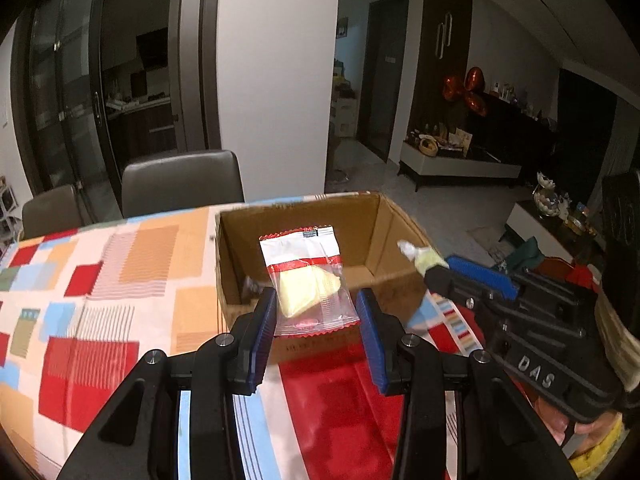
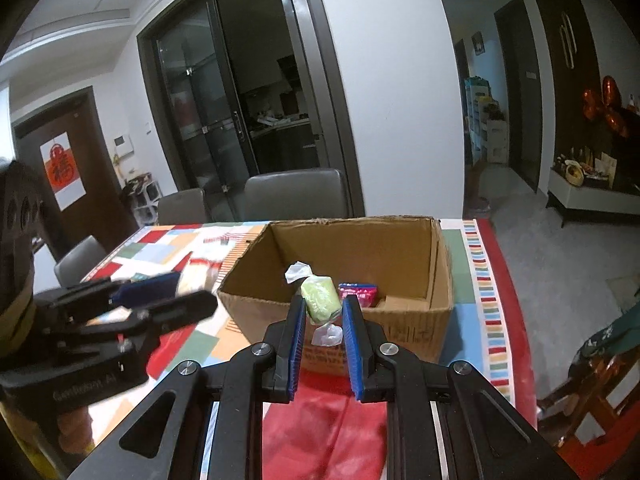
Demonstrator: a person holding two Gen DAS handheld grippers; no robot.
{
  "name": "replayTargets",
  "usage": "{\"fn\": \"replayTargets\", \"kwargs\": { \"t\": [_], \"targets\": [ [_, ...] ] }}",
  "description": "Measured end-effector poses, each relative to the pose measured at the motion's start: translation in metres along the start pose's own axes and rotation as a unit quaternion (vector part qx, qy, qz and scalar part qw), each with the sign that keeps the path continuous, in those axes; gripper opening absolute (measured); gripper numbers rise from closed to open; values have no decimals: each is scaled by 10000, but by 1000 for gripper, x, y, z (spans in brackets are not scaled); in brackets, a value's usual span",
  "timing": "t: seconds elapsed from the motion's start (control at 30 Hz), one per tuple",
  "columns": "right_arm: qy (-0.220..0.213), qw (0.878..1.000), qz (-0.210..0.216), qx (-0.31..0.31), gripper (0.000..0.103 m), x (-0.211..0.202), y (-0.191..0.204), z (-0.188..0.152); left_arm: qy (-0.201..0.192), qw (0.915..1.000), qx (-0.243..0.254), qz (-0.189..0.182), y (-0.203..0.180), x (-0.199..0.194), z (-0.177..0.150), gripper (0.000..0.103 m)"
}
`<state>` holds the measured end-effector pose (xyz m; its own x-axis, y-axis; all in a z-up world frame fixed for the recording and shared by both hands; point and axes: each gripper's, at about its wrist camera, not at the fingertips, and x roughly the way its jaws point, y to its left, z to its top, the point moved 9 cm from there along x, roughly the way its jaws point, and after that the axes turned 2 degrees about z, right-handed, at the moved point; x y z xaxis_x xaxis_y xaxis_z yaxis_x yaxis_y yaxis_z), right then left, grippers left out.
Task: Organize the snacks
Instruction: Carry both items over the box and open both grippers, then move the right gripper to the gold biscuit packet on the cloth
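An open cardboard box (image 1: 240, 256) stands on the patterned tablecloth; it also shows in the right wrist view (image 2: 400, 248). My left gripper (image 1: 316, 300) has its jaws wide apart, and a clear red-trimmed packet with a yellow snack (image 1: 308, 280) sits between the fingertips over the box's near wall; I cannot tell if the pads touch it. My right gripper (image 2: 323, 308) is shut on a green twist-wrapped candy (image 2: 320, 300) over the box's near edge; the candy also shows in the left wrist view (image 1: 424, 260). A pink packet (image 2: 360, 292) lies inside the box.
The table (image 1: 100, 300) carries a red, orange and blue patchwork cloth. Grey chairs (image 1: 180, 180) stand at its far side, with a white wall and glass doors behind. The table's right edge (image 2: 508, 300) drops to the floor.
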<state>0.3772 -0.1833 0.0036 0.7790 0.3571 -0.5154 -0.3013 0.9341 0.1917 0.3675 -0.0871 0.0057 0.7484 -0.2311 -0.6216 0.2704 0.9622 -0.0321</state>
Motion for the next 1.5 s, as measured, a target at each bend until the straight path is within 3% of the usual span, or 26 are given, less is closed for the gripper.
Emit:
{"fn": "replayTargets", "kwargs": {
  "t": [0.27, 0.7, 0.73, 0.77, 0.8, 1.03, 1.5],
  "targets": [
    [8, 9998, -172, 27, 20, 19, -16, 6, -5, 9999, 76, -138, -1, 29, 24, 40],
    [229, 9987, -414, 172, 21, 49, -34, 13, 355, 9992, -134, -95, 12, 85, 38, 43],
    [266, 9986, -423, 189, 24, 51, -35, 13, 373, 9991, -183, -52, 14, 87, 38, 46],
    [324, 9983, -438, 211, 35, 52, -36, 12, 380, 9990, -218, -40, 14, 87, 38, 55],
    [330, 9982, -439, 230, 39, 52, -37, 12, 363, 9990, -245, -39, 15, 85, 37, 59],
    [282, 9988, -372, 165, 47, 37, -27, 0, 257, 9994, -108, 201, 22, 55, 14, 64],
    [421, 9974, 165, -558, 47, -3, 45, -49, 186, 9983, 33, 544, 35, -28, -54, 69]
  ]
}}
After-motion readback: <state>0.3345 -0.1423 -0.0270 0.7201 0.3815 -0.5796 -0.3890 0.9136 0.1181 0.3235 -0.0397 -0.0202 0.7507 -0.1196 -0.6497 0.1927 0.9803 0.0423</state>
